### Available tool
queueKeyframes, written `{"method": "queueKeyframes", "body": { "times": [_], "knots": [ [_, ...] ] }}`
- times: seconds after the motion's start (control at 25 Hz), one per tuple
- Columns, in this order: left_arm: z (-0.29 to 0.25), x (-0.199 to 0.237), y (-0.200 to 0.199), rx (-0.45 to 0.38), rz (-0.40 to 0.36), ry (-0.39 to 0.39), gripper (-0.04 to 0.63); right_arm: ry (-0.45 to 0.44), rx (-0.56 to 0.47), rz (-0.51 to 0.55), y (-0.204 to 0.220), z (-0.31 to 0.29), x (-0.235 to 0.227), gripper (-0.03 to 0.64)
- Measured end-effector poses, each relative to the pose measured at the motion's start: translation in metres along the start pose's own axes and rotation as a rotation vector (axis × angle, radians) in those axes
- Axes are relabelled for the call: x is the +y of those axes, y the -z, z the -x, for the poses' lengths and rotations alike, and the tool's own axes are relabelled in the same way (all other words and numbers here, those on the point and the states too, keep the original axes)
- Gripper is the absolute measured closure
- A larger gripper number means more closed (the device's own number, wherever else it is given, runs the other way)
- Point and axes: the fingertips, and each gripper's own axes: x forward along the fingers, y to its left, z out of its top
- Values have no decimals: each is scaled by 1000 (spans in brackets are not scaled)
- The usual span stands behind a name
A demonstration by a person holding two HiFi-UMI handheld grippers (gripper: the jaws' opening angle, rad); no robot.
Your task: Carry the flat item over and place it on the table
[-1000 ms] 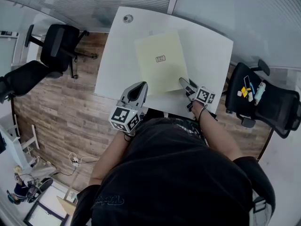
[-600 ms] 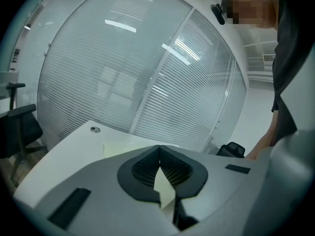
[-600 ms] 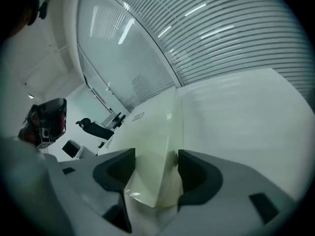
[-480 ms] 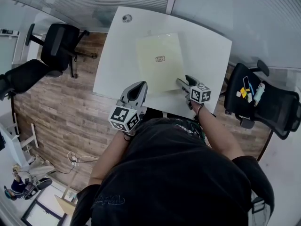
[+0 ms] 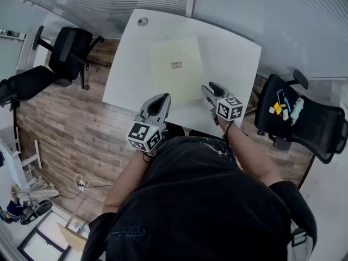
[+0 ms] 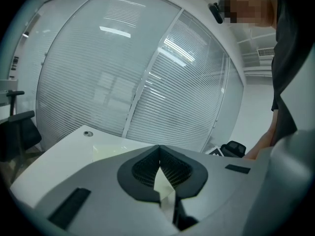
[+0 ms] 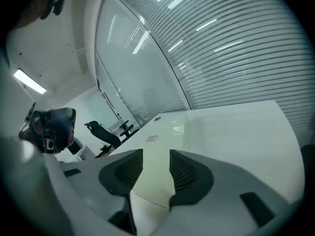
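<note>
While the pale yellow sheet (image 5: 175,69) lies flat on the white desk (image 5: 234,53), the right gripper (image 5: 209,88) hangs over its near right corner, fingers (image 7: 184,173) apart and closing, that corner showing in the gap. At the desk's near edge, the left gripper (image 5: 161,98) has its fingers (image 6: 142,168) pressed together on nothing.

this is an office. a plain white counter (image 5: 234,58) with a round cable grommet (image 5: 142,22) in one corner stands on wood-plank flooring (image 5: 70,124), flanked by black swivel chairs with wheeled bases, one at the left (image 5: 68,48) and one at the right (image 5: 315,126). tall glass partition walls with horizontal blinds (image 6: 123,73) close off the room, a ceiling strip light (image 7: 29,81) glows beyond the glass, and a cable with a power strip (image 5: 81,184) lies on the floor.
</note>
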Motion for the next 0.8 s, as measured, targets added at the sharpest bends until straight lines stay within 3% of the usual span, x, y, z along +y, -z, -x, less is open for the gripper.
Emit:
{"method": "queueKeyframes", "body": {
  "times": [0.28,0.44,0.8],
  "knots": [
    [-4,-47,5,-38,-3,-13,580,-132,-54,34,-25,41,35,519],
    [-2,-67,2,-70,-21,-31,580,-209,-73,129,-37,65,59,569],
    [14,-101,-5,-144,-64,-95,580,-312,-55,310,-43,114,98,594]
  ]
}}
